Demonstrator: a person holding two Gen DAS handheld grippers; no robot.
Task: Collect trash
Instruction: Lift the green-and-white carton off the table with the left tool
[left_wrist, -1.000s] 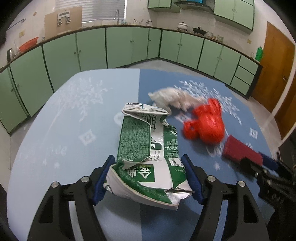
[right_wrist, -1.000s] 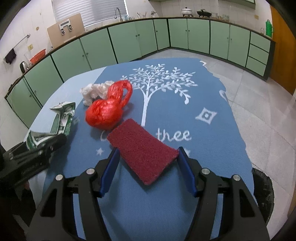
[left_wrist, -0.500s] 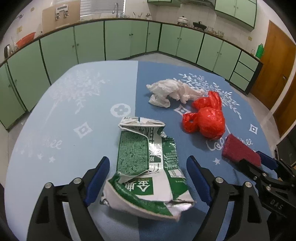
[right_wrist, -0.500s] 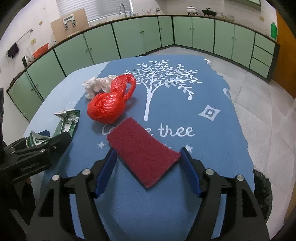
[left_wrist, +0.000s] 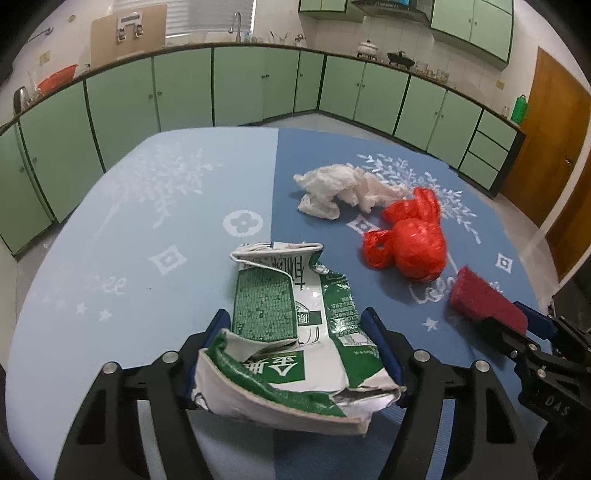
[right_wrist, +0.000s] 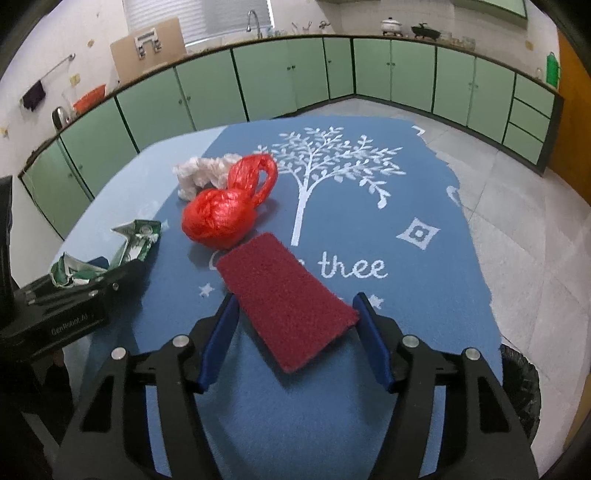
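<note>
Here, crumpled green-and-white carton (left_wrist: 291, 332) between left tongs (left_wrist: 297, 345)

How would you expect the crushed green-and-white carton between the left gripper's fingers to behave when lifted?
The crushed carton is flattened and creased, so it probably bends rather than staying stiff. Its torn, open end suggests it is empty and light. Its glossy printed surface may slip between the left gripper pads, which stand at its two sides.

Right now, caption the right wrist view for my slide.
Right gripper straddles a dark red scouring pad on the blue tablecloth, red plastic bag just beyond.
</note>
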